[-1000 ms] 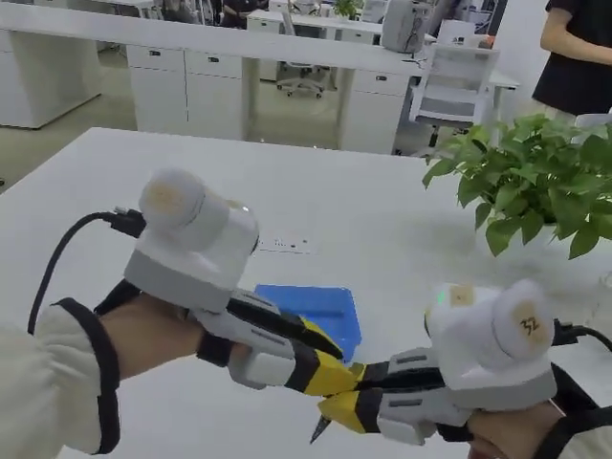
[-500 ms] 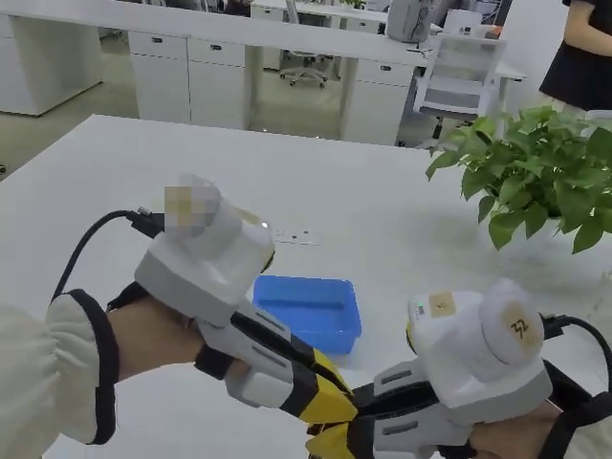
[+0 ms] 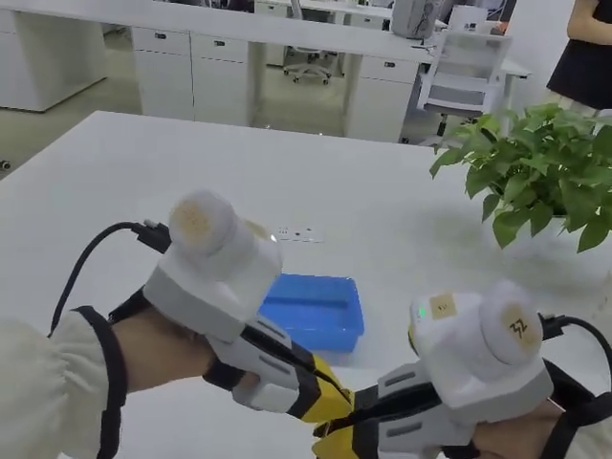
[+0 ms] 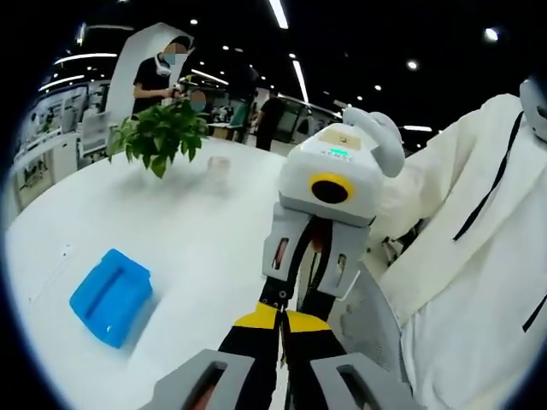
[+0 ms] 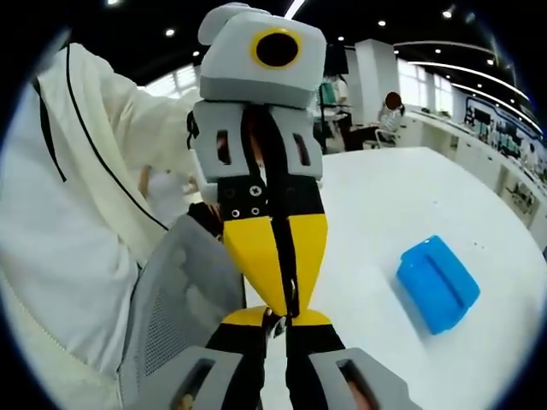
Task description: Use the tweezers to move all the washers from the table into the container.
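Observation:
My left gripper (image 3: 335, 411) and right gripper (image 3: 330, 442) meet tip to tip near the table's front edge, both with jaws together. In the right gripper view a thin metal strip, the tweezers (image 5: 293, 295), runs along the seam of the left gripper's (image 5: 289, 303) yellow jaws into my right gripper (image 5: 278, 320). The blue container (image 3: 330, 330) sits just beyond the tips, open and upright. A few small flat pieces, perhaps the washers (image 3: 292, 234), lie on the white table behind it.
A leafy potted plant (image 3: 545, 172) stands at the table's right side. A person (image 3: 593, 48) stands beyond it, near a white chair (image 3: 464, 81). White desks and cabinets fill the background. The person's white sleeve (image 5: 85, 213) is close behind the left gripper.
The head camera has shifted, so the grippers sit lower in the picture. They stay tip to tip. The dark tweezer point seen below the tips a second ago is now out of frame.

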A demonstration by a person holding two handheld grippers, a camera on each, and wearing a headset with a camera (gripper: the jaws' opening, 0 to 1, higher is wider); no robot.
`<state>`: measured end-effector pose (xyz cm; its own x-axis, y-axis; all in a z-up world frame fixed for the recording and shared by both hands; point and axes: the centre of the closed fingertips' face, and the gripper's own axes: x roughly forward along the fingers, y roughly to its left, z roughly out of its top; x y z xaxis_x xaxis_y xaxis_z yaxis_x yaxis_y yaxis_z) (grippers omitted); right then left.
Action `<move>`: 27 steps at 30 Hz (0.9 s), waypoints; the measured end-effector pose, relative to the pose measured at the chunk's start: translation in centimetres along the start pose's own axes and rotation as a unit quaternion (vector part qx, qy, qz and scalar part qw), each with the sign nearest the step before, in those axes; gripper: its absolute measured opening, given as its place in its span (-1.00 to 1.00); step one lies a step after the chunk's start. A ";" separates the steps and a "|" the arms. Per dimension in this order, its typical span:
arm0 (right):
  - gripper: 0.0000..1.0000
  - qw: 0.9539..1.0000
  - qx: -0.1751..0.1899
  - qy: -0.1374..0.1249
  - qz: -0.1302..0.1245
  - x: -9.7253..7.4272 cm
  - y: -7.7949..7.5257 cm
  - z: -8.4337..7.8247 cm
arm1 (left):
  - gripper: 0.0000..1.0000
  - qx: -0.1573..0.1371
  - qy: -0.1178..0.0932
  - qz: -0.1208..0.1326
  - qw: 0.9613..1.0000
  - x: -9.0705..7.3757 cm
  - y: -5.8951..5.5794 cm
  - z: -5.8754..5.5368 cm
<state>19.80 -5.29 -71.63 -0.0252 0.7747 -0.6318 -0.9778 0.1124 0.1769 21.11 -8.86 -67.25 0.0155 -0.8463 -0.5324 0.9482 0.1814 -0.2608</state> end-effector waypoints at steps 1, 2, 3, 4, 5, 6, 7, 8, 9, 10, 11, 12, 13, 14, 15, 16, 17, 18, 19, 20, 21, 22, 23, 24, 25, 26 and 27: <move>-0.93 1.000 -0.001 0.000 -0.001 0.0 -0.1 0.0 | -1.00 -0.003 0.002 0.000 1.000 0.0 0.0 0.0; -0.93 1.000 0.000 -0.002 -0.004 0.0 -0.4 0.0 | -1.00 0.003 0.002 0.008 1.000 0.0 0.3 0.1; -0.93 1.000 0.003 -0.007 -0.007 -0.1 -0.7 0.2 | -1.00 0.007 0.001 0.014 1.000 -0.1 0.5 0.3; -0.92 1.000 0.003 -0.014 -0.006 -0.1 -0.9 0.3 | -1.00 0.010 0.001 0.016 1.000 -0.1 0.6 0.3; -0.92 1.000 0.003 -0.015 -0.005 -0.1 -0.9 0.3 | -1.00 0.013 0.003 0.017 1.000 -0.1 0.6 0.4; -0.91 1.000 0.002 -0.022 -0.005 -0.1 -1.1 0.3 | -1.00 0.022 0.008 0.020 1.000 -0.2 0.7 0.5; -0.90 1.000 -0.003 -0.027 -0.007 -0.1 -1.2 0.3 | -1.00 0.029 0.009 0.021 0.999 -0.3 0.8 0.6; -0.88 1.000 -0.004 -0.029 -0.008 0.0 -1.3 0.1 | -1.00 0.031 0.004 0.017 0.999 -0.6 0.8 1.0; -0.87 0.999 0.001 -0.034 -0.008 0.1 -1.3 0.0 | -1.00 0.030 0.002 0.014 0.999 -0.7 0.8 1.3; -0.87 0.999 0.018 -0.049 -0.007 0.3 -1.4 0.0 | -1.00 0.028 -0.001 0.012 1.000 -1.0 0.9 1.7; -0.87 0.998 0.030 -0.058 -0.006 0.4 -1.4 0.0 | -1.00 0.029 -0.001 0.012 1.000 -1.1 1.0 2.0; -0.85 0.996 0.038 -0.082 -0.006 0.4 -1.5 0.5 | -1.00 0.035 0.018 0.012 0.999 -1.1 1.1 1.7; -0.86 0.995 0.055 -0.088 -0.003 0.4 -1.7 0.4 | -1.00 0.040 0.013 0.010 0.999 -1.1 1.1 1.9; -0.85 0.994 0.066 -0.087 -0.004 0.4 -1.9 0.1 | -1.00 0.043 0.014 0.007 0.999 -1.1 1.0 2.1; -0.84 0.994 0.068 -0.086 -0.006 0.4 -2.2 -0.2 | -1.00 0.048 0.016 0.008 0.999 -1.2 1.0 2.1; -0.84 0.994 0.066 -0.087 -0.008 0.4 -2.3 -0.3 | -1.00 0.052 0.019 0.008 0.998 -1.2 1.1 2.1; -0.83 0.994 0.067 -0.090 -0.011 0.4 -2.4 -0.4 | -1.00 0.056 0.021 0.007 0.998 -1.1 1.1 2.1; -0.84 0.994 0.068 -0.090 -0.011 0.4 -2.5 -0.5 | -1.00 0.057 0.023 0.007 0.998 -1.1 1.2 2.0; -0.85 0.994 0.068 -0.090 -0.012 0.4 -2.6 -0.6 | -1.00 0.058 0.026 0.007 0.998 -0.9 1.3 1.9; -0.85 0.994 0.066 -0.084 -0.018 0.4 -2.9 -0.8 | -1.00 0.060 0.027 0.007 0.998 -0.8 1.4 1.8; -0.86 0.995 0.058 -0.075 -0.024 0.4 -3.1 -1.1 | -1.00 0.061 0.029 0.010 0.998 -0.7 1.7 1.5; -0.87 0.997 0.047 -0.057 -0.036 0.4 -3.6 -1.6 | -1.00 0.062 0.031 0.013 0.998 -0.6 2.0 1.3; -0.87 0.997 0.040 -0.050 -0.042 0.4 -3.9 -1.8 | -1.00 0.063 0.034 0.018 0.997 -0.5 2.4 1.0; -0.88 0.997 0.033 -0.043 -0.047 0.4 -4.2 -2.0 | -1.00 0.063 0.035 0.022 0.997 -0.5 2.6 0.8; -0.88 0.998 0.028 -0.037 -0.053 0.4 -4.5 -2.2 | -1.00 0.061 0.036 0.028 0.997 -0.4 3.1 0.5; -0.89 0.998 0.019 -0.030 -0.059 0.3 -4.8 -2.4 | -1.00 0.058 0.038 0.033 0.997 -0.4 3.3 0.4; -0.89 0.998 0.014 -0.025 -0.060 0.3 -5.0 -2.6 | -1.00 0.059 0.039 0.043 0.997 -0.4 3.8 0.1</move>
<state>24.18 -7.18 -74.66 0.1030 0.7845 -0.6115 -0.9671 0.2227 0.1228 24.77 -7.89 -67.96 0.0780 -0.7879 -0.6109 0.9751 0.1878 -0.1177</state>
